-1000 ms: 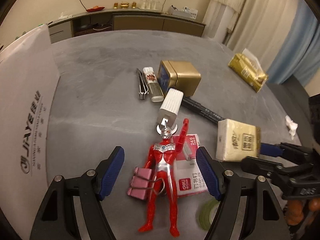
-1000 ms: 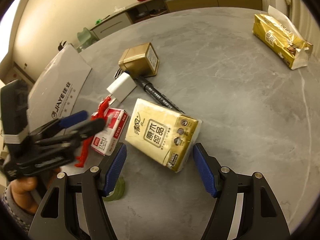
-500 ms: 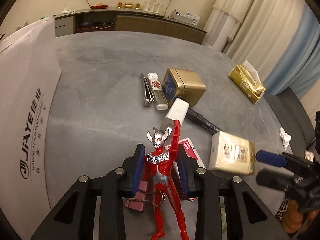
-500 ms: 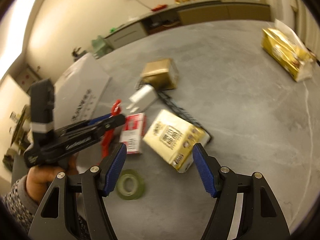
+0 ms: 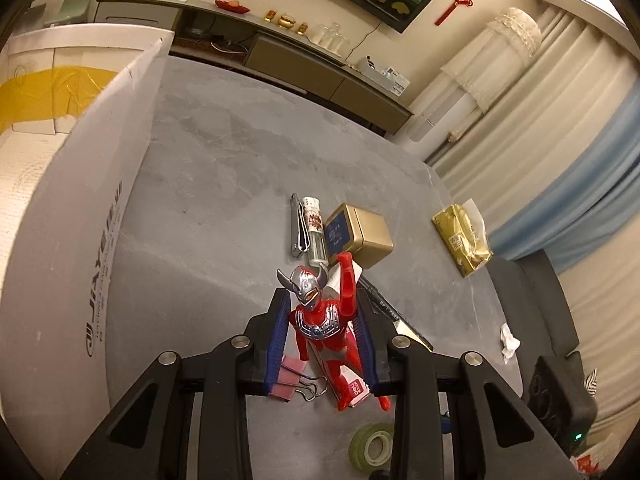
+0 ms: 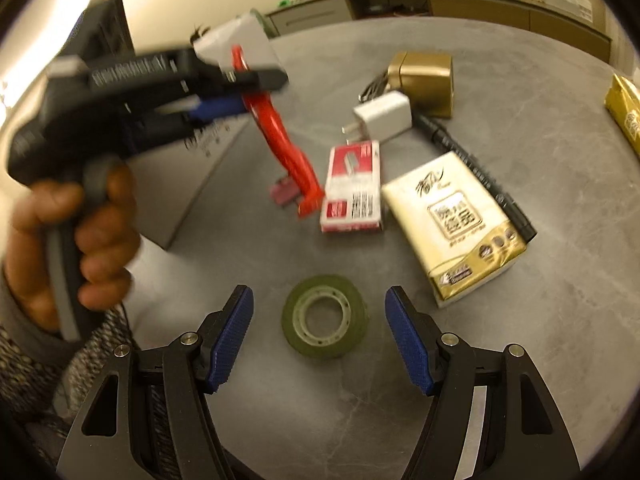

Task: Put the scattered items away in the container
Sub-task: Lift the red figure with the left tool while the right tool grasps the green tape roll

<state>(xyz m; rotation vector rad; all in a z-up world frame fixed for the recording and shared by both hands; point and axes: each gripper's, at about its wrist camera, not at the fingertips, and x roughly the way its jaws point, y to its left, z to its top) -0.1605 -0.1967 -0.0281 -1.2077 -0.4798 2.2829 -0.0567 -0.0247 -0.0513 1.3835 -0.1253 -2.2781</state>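
Left gripper (image 5: 325, 334) clamps the red toy figure (image 5: 325, 322) by its torso, lifted for carrying.
Right gripper (image 6: 318, 340) gapes empty, the green tape roll (image 6: 325, 328) lying between its fingers; white box (image 5: 76, 184) waits left.

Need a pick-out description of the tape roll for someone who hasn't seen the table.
On the grey table, look at the near edge of the clutter, right in front of the open right gripper. The tape roll lies flat there, apart from the tissue pack and the staple box beyond it. It is the only round, ring-shaped item: olive green with a clear core.
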